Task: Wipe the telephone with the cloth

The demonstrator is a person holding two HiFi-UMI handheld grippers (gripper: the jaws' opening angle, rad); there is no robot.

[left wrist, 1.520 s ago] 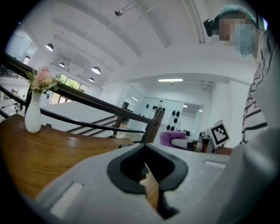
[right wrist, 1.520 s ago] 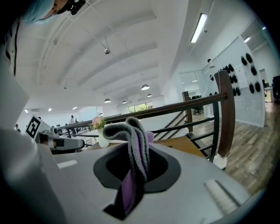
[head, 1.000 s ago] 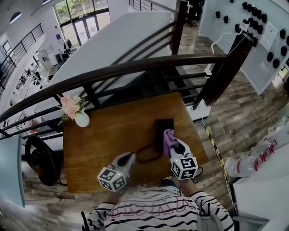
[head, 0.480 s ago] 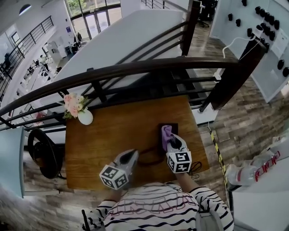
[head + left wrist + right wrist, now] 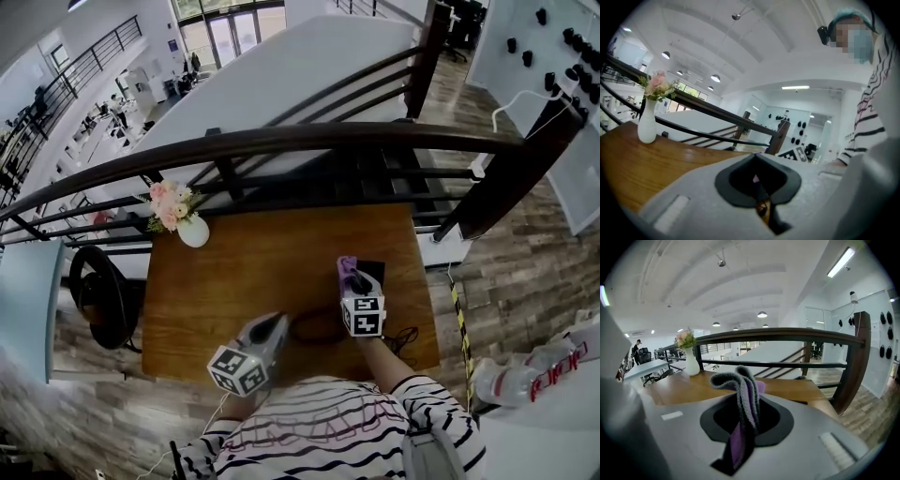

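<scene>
A black telephone lies on the right half of the wooden table, mostly hidden under my right gripper. That gripper is shut on a purple and grey cloth, which presses on the telephone's left part. In the right gripper view the cloth stands folded out of the closed jaws. The telephone's dark cord loops toward the near edge. My left gripper rests low over the table beside the cord, holding nothing, and in the left gripper view its jaws meet.
A white vase of pink flowers stands at the table's back left corner. A dark railing runs right behind the table. A black round chair sits off the left edge, and wood floor drops away to the right.
My right gripper has slid the cloth farther along the telephone, away from me. The left gripper has stayed put. The head view has shifted.
</scene>
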